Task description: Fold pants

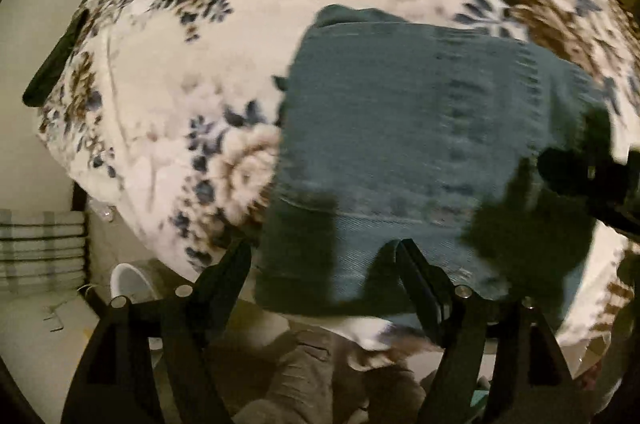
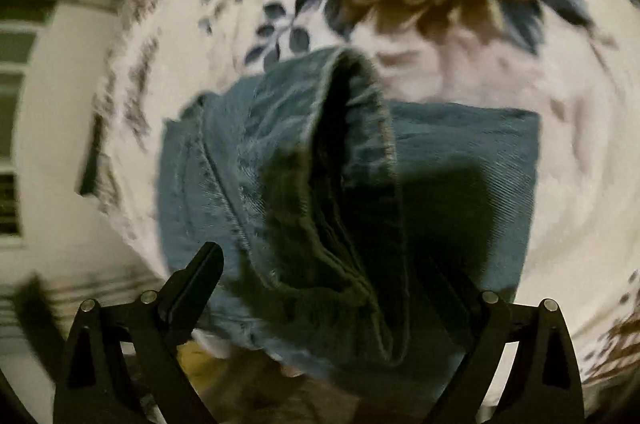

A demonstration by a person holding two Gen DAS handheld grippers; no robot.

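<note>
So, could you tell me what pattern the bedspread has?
Bedspread: white with blue and brown flowers, clearest in the left wrist view.

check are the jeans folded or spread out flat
Folded: the jeans lie as a compact layered block on the flowered blanket, hem doubled over.

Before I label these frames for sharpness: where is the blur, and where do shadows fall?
Left wrist view: the floral blanket is smeared by motion, and dark shadows cross the jeans near the left gripper. Right wrist view: blur is stronger at the edges, the jeans' hem opening sits in deep shadow, and fisheye bending curves everything.
</note>
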